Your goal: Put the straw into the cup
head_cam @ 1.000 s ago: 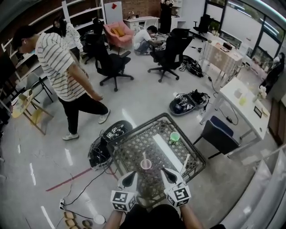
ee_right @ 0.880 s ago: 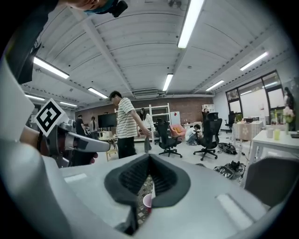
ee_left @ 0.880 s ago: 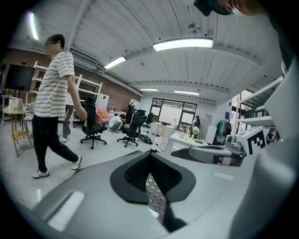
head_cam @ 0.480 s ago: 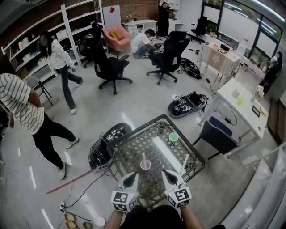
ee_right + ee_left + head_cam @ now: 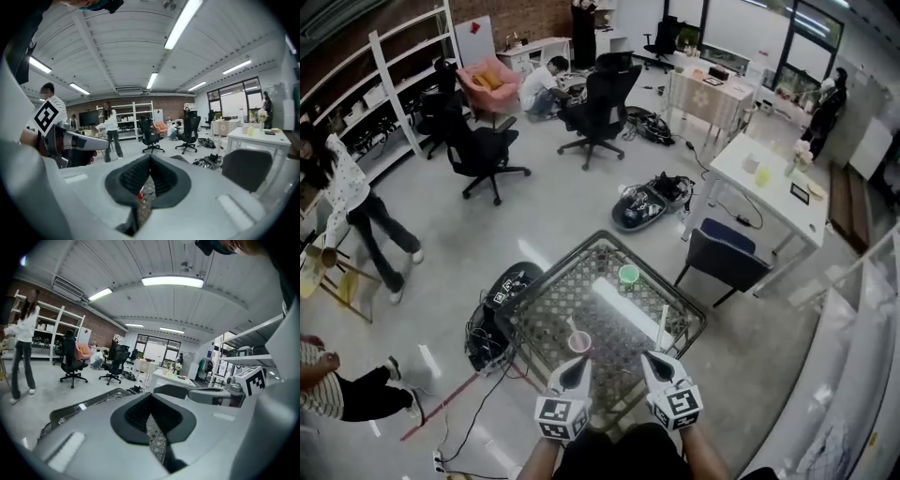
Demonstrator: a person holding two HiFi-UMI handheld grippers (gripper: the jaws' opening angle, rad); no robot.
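Only the head view is showing the task's things. A pink cup (image 5: pixel 579 343) is holding a leaning straw (image 5: pixel 573 328), with a green cup (image 5: pixel 628 275) farther back. A loose white straw (image 5: pixel 662 326) is lying flat on the patterned table (image 5: pixel 546 319), just ahead of the right gripper (image 5: pixel 658 366), its long axis pointing away from the person. The left gripper (image 5: pixel 574 370) is hovering near the pink cup. Each gripper view is showing its jaws pressed together, pinching nothing.
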